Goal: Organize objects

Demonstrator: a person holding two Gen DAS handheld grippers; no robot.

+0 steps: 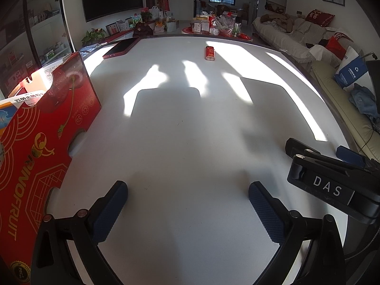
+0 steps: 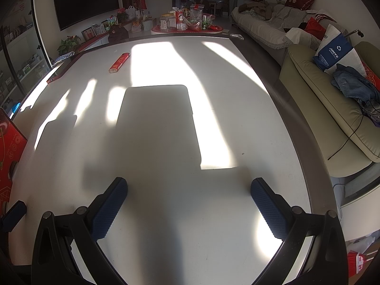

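Left wrist view first: the left gripper point(image 1: 187, 204) is seen spread wide with nothing between the pads, above the white table point(image 1: 190, 142). A small red lighter point(image 1: 210, 53) is spotted far across it, well apart from both tools. It's probably light, rigid and a bit slick, best pinched across its narrow sides. "RINOFRUIT" can be read on the red box point(image 1: 45, 137) at left, "DAS" on the right gripper point(image 1: 332, 180). Right wrist view: same lighter is seen far-left, jaws likewise wide and empty; its print can't be made out.
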